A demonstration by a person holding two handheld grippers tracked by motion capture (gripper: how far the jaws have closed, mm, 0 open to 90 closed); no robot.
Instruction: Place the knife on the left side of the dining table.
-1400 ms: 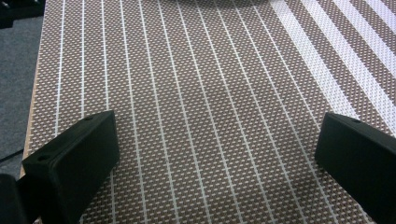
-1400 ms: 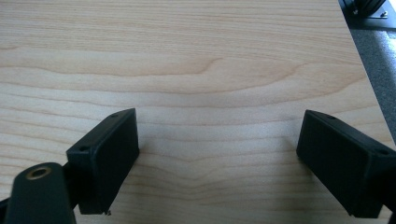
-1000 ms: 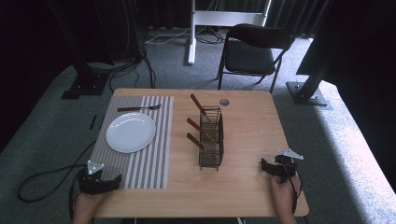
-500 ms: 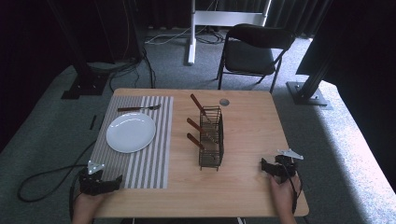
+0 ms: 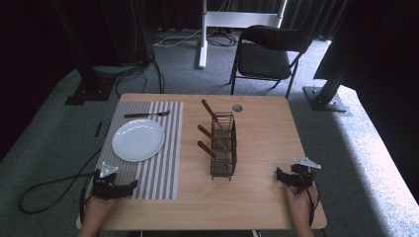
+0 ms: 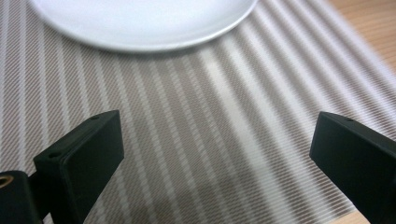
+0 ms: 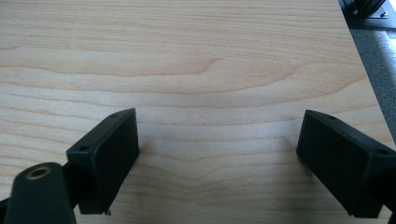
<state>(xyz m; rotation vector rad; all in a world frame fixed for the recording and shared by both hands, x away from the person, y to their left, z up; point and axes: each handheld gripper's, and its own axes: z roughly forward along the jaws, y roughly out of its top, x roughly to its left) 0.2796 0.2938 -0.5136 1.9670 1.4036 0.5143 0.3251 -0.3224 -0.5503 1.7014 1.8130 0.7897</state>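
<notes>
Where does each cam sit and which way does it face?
High view: above the person's side of the table, looking forward and down; both hands, left gripper, right gripper.
Left gripper view: rides the left gripper, jaws apart, facing mat and plate.
Right gripper view: rides the right gripper, jaws apart, over bare table.
Shared: plate and mat in high and left gripper views.

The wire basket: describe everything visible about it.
The wire basket is a dark, narrow rack of thin metal rods, standing upright on the bare wooden table right of the striped placemat. Three brown-handled utensils lean out of it toward the left. Neither tool touches it.
</notes>
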